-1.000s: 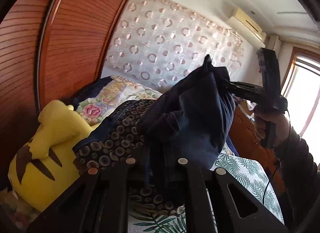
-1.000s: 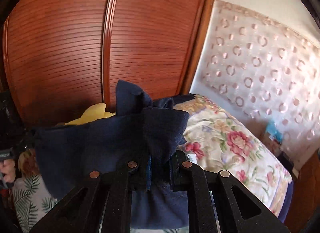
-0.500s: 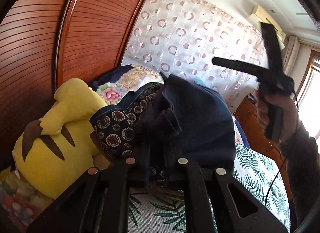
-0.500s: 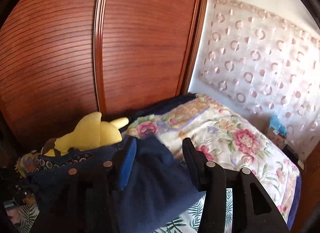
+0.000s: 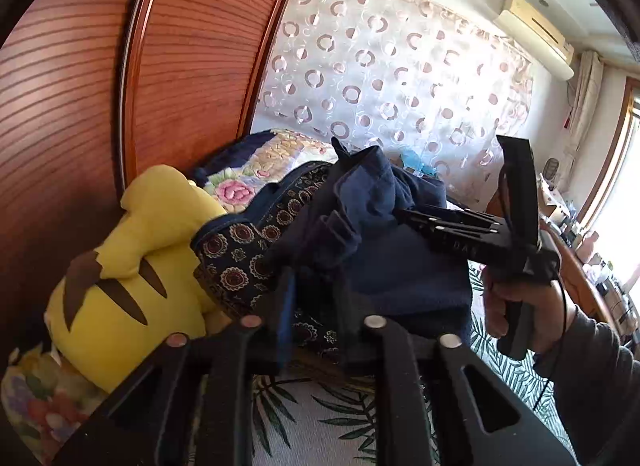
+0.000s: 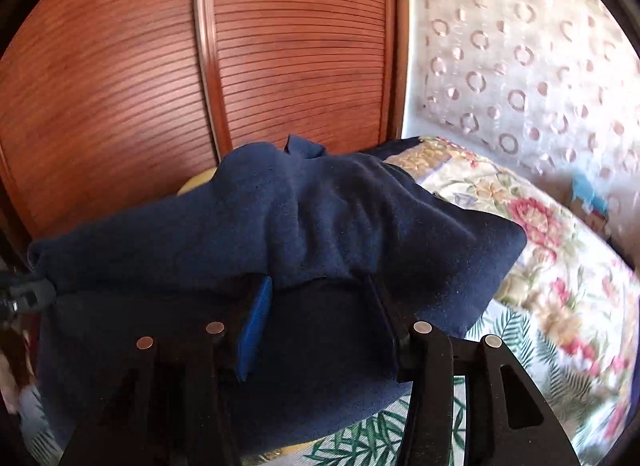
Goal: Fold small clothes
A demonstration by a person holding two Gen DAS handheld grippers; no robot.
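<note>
A dark navy garment (image 5: 400,266) hangs bunched above the bed. My left gripper (image 5: 314,286) is shut on its near edge. My right gripper (image 5: 404,213) comes in from the right of the left wrist view, its tips against the cloth. In the right wrist view the right gripper (image 6: 320,286) stands open, its fingers (image 6: 256,314) spread wide, and the navy garment (image 6: 280,225) lies draped over and between them. A dark patterned cloth (image 5: 248,242) lies behind the garment.
A yellow plush toy (image 5: 132,266) sits at the left against the wooden wardrobe doors (image 5: 80,105). A floral quilt (image 6: 540,234) lies at the back. The leaf-print bedsheet (image 5: 320,418) is below. A lace curtain (image 5: 400,85) covers the far wall.
The right gripper let go of the garment, opened and swung away, then came back to the cloth with jaws wide. The left gripper kept its hold as the garment dropped and bunched.
</note>
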